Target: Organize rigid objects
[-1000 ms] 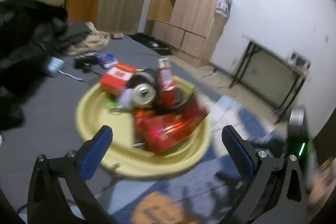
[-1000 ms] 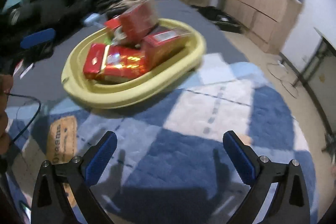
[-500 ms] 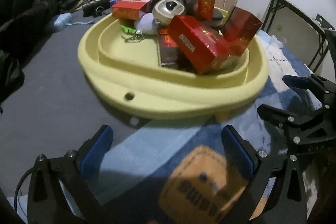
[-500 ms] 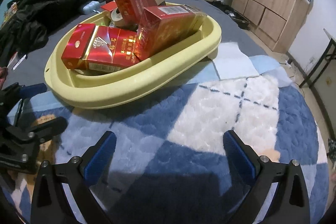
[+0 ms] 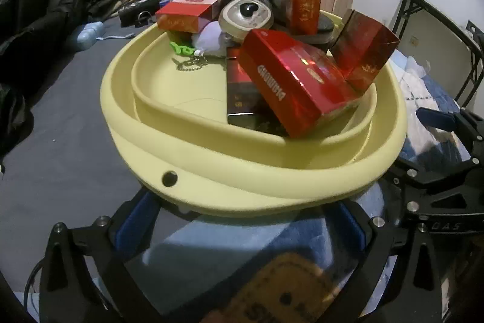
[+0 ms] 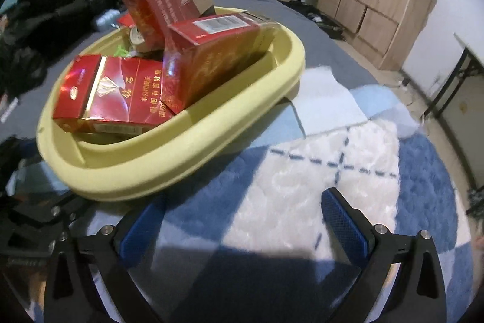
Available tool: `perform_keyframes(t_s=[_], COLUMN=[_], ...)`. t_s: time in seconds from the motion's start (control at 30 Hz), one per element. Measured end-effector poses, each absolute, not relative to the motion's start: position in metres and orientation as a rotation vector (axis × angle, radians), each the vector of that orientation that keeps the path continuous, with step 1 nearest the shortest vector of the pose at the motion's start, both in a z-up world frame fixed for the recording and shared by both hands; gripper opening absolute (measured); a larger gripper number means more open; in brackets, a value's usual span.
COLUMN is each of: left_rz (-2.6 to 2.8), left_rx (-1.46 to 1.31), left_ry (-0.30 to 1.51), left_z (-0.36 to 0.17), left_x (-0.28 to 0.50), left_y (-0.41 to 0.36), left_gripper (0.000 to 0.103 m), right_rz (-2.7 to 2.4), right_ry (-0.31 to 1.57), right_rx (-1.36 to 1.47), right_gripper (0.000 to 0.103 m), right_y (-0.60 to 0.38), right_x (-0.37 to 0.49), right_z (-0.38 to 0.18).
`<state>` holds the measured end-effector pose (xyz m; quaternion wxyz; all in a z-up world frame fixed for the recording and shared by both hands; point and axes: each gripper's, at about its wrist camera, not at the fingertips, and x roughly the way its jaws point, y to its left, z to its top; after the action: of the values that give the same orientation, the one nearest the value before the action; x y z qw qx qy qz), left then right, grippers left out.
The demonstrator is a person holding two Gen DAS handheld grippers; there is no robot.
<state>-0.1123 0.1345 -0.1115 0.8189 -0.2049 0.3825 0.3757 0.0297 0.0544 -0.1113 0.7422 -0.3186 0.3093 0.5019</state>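
- The left gripper [image 5: 242, 227] is spread wide, empty, its blue pads beneath the basin's near rim.
- The pale yellow oval basin [image 5: 230, 171], matte and smooth, sits on the fluffy blue-white rug [image 6: 326, 171], heaped with glossy red boxes [image 5: 290, 80].
- The right gripper [image 6: 242, 221] gapes, empty.

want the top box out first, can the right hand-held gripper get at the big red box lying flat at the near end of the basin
Probably yes: the right hand-held gripper is open, and the red box lies uppermost above the basin rim, nothing over it.
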Motion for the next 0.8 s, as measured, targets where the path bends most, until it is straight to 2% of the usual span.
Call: perform_keyframes(t_s=[0.8], left_rz=[0.798], left_rx=[-0.44], left_ry=[0.815], left_z=[-0.1111], left_x=[-0.1125], left_y=[0.1344], left_gripper=[0.103], right_rz=[1.111], right_ry=[0.681], right_rx=[-0.692], right_gripper=[0.103], right_y=[0.05], right_x=[0.0289], right_z=[-0.1108])
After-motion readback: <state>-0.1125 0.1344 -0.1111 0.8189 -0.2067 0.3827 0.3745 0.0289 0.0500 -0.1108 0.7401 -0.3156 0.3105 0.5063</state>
